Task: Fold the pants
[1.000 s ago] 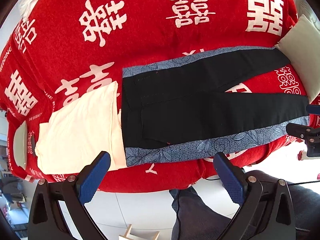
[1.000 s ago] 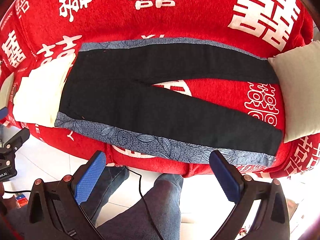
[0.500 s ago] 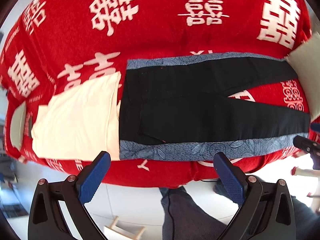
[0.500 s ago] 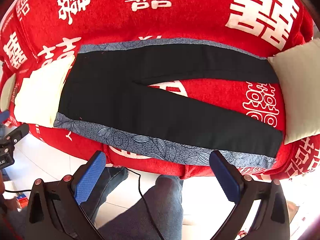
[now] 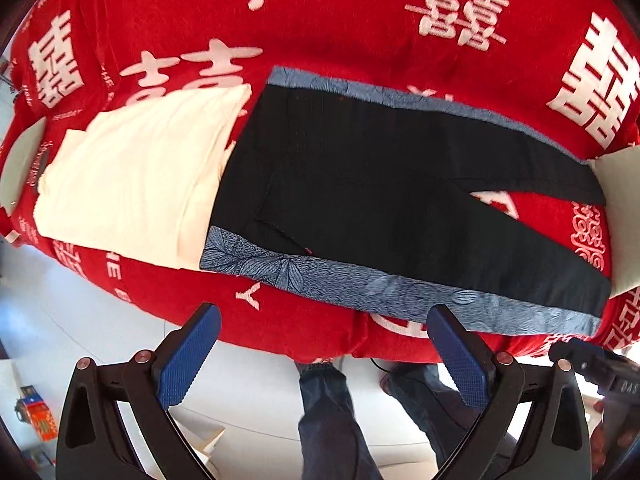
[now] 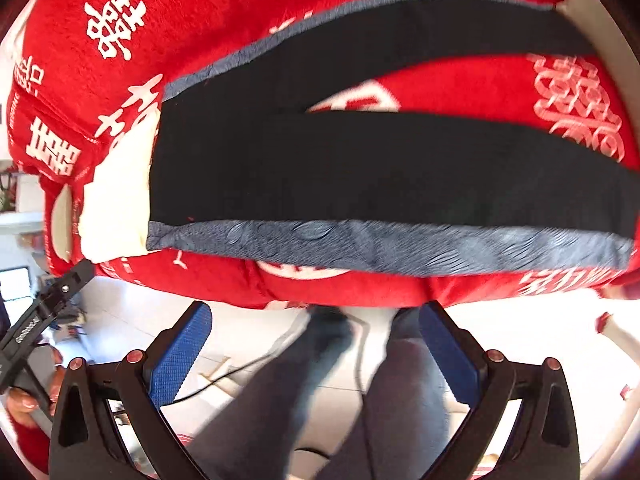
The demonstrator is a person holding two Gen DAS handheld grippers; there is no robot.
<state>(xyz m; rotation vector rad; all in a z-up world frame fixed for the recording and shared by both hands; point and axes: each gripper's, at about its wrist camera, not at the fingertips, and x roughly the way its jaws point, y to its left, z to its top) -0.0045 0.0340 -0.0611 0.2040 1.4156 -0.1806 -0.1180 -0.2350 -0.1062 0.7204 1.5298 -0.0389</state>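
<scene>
The bed point(image 5: 360, 20), under a red cover with white characters, fills the view ahead of both grippers, and the pants point(image 5: 400, 200) lie flat on it, fully spread, legs parted in a narrow V with red showing between them; no fold looks made yet, so the whole job seems still to do. Their nearer blue-patterned side band point(image 5: 400, 292) runs along the bed edge just ahead of the left gripper point(image 5: 324, 356), whose jaws stand wide apart and empty, short of the cloth. The right gripper point(image 6: 316, 352) is likewise spread and holds nothing, below the same band point(image 6: 400, 244). A cream folded cloth point(image 5: 132, 184) touches the waist end, to the left, and may crowd a fold that way. A pale cushion point(image 5: 620, 200) sits at the leg ends, far right. Below the jaws are the person's legs point(image 6: 360, 400) and a floor cable point(image 6: 248, 368).
</scene>
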